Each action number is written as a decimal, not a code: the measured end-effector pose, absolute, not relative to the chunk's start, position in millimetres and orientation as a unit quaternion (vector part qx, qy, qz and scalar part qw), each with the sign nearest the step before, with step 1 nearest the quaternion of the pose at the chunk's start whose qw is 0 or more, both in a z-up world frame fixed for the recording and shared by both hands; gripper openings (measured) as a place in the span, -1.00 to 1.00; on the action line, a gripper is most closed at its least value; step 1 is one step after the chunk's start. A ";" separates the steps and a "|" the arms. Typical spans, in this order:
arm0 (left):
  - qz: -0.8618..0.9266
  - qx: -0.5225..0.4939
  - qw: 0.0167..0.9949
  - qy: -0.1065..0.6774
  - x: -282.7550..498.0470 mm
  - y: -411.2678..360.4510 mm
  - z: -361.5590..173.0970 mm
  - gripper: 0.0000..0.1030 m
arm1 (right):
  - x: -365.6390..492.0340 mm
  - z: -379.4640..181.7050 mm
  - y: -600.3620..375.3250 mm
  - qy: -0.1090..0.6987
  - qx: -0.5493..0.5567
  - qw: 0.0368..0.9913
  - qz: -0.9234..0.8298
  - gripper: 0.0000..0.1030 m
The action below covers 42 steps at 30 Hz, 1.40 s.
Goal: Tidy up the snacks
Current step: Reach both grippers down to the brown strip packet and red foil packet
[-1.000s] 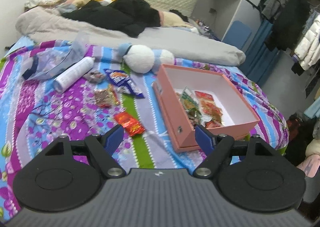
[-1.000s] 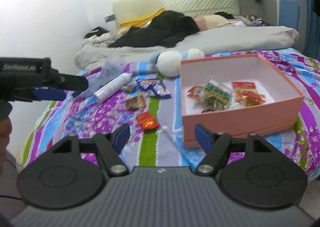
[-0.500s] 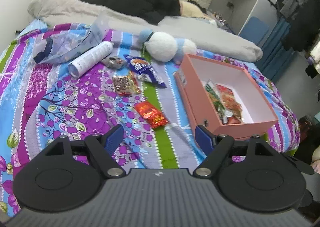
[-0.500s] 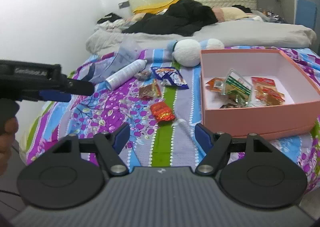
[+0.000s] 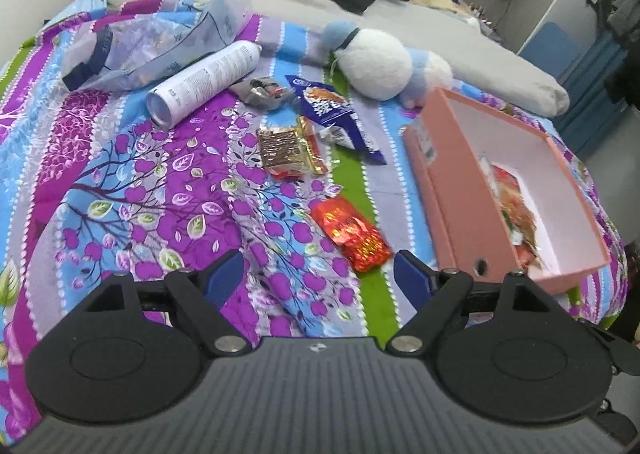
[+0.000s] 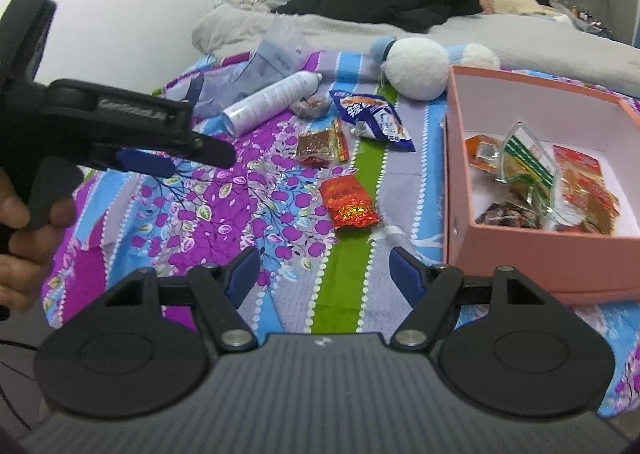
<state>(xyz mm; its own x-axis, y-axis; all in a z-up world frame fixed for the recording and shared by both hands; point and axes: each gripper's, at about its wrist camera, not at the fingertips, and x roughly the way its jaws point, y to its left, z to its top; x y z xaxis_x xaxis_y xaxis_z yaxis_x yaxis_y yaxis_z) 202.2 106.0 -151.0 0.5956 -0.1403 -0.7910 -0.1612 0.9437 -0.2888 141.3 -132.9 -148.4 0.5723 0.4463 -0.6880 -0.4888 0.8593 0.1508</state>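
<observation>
A pink box stands open on the patterned bedspread with several snack packets inside. Loose on the bedspread to its left lie a red foil packet, a gold-brown packet, a blue packet and a small dark wrapped snack. My left gripper hovers just short of the red packet. Its jaws are opening and nothing is between them. It also shows at the left of the right wrist view, held by a hand. My right gripper is open and empty, nearer the bed's edge.
A white spray can and a clear plastic bag lie at the far left of the snacks. A white and blue plush toy sits behind the box. Grey bedding and dark clothes are piled beyond.
Both grippers have come forward and down toward the bedspread, so the loose snacks look larger. The left gripper has swung left, away from the box and toward the red packet.
</observation>
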 end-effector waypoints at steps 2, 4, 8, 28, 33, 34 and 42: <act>0.009 -0.167 0.874 0.456 217.1 110.2 -159.9 0.66 | 153.6 -154.0 -125.3 0.384 -0.034 0.882 0.270 0.42; 0.010 -0.167 0.871 0.461 234.0 114.2 -169.2 0.66 | 164.7 -159.3 -118.3 0.387 -0.039 0.880 0.273 0.42; 0.014 -0.165 0.867 0.470 268.0 120.4 -187.0 0.66 | 190.5 -171.3 -104.5 0.393 -0.049 0.874 0.283 0.42; 0.024 -0.140 0.856 0.497 405.3 132.5 -270.5 0.66 | 282.5 -245.1 -65.4 0.440 -0.106 0.844 0.287 0.41; 0.031 -0.131 0.854 0.503 422.3 129.0 -284.2 0.63 | 287.2 -252.4 -63.2 0.444 -0.124 0.837 0.295 0.40; 0.031 -0.127 0.854 0.503 423.6 127.8 -285.6 0.62 | 288.8 -253.8 -63.5 0.447 -0.121 0.836 0.296 0.40; 0.048 -0.074 0.858 0.507 426.9 116.5 -290.9 0.25 | 294.4 -259.6 -64.8 0.448 -0.125 0.835 0.293 0.05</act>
<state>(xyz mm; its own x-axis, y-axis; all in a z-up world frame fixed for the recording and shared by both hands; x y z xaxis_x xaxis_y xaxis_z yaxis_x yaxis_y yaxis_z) 426.9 116.5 -290.9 0.4823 0.0081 -0.8760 -0.1571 0.9846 -0.0774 294.4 -64.8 -259.6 0.4266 0.3780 -0.8217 -0.6014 0.7971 0.0545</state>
